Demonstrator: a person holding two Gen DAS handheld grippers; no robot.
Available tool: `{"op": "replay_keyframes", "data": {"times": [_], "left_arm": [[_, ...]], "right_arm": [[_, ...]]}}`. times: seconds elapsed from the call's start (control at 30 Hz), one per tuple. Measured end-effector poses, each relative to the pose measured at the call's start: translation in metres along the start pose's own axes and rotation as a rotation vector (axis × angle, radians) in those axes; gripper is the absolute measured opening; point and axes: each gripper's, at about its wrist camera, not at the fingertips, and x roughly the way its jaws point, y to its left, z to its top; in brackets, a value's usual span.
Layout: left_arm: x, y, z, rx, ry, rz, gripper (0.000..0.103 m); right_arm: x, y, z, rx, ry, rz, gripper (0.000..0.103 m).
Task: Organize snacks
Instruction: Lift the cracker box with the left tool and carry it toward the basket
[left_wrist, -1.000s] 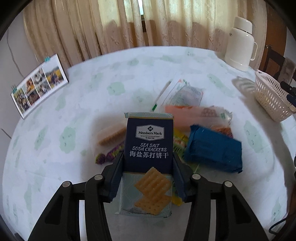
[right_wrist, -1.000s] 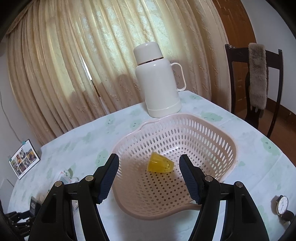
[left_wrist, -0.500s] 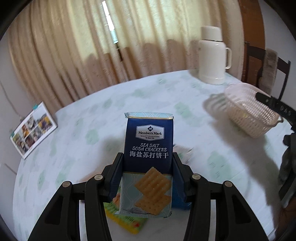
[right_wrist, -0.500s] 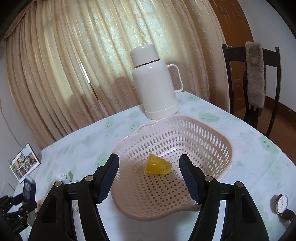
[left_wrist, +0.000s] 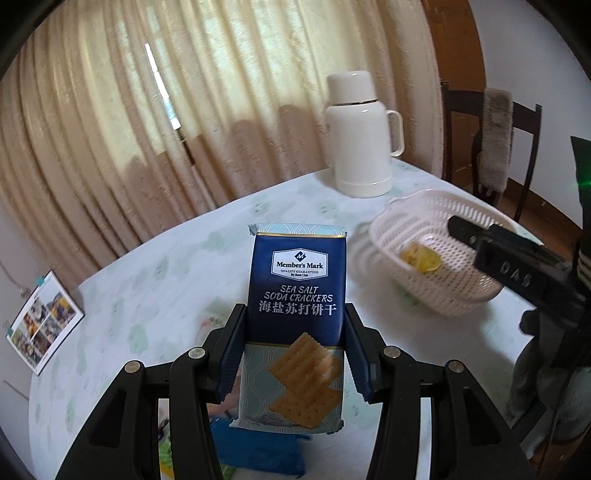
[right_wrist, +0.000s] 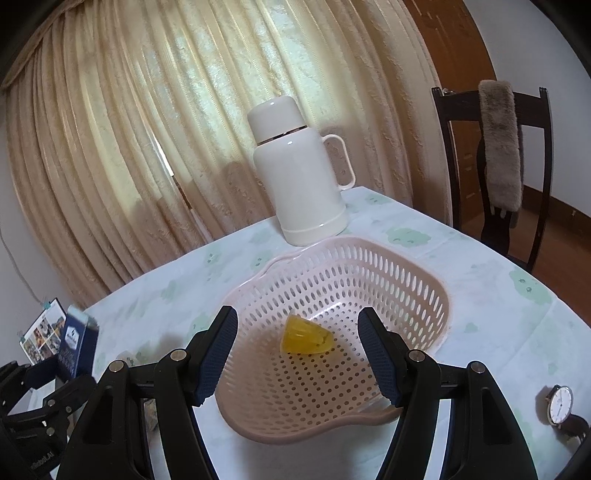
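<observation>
The left hand-held gripper (left_wrist: 295, 354) clamps a blue pack of sea salt soda crackers (left_wrist: 297, 321) upright between its 2 pads, lifted above the desk (left_wrist: 177, 280). The right hand-held gripper (right_wrist: 297, 354) hangs with jaws apart and nothing between them, over the pink perforated basket (right_wrist: 413, 280) beside the white thermos (right_wrist: 299, 173). 1 yellow jelly cup (right_wrist: 306, 336) lies in the basket.

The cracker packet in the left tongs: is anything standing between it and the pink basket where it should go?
Mostly clear: only bare tablecloth lies between the cracker packet and the basket. But the right tongs, open and empty, hover over the basket's near rim and could crowd the drop.
</observation>
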Motion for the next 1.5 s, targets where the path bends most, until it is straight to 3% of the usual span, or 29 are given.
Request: {"op": "replay_keyframes", "data": {"times": [0.73,1.13,1.5], "left_arm": [[0.020,-0.051,0.029,0.077,-0.024,-0.092,0.046],[0.033,-0.078,0.046,0.111,-0.031,-0.131,0.046],[0.049,-0.096,0.057,0.117,-0.042,-0.180,0.048]], "right_arm": [[-0.011,-0.023,0.017,0.054,-0.076,-0.105,0.068],[-0.017,-0.040,0.027,0.081,-0.124,-0.226,0.068],[-0.020,-0.058,0.031,0.146,-0.134,-0.261,0.068]]}}
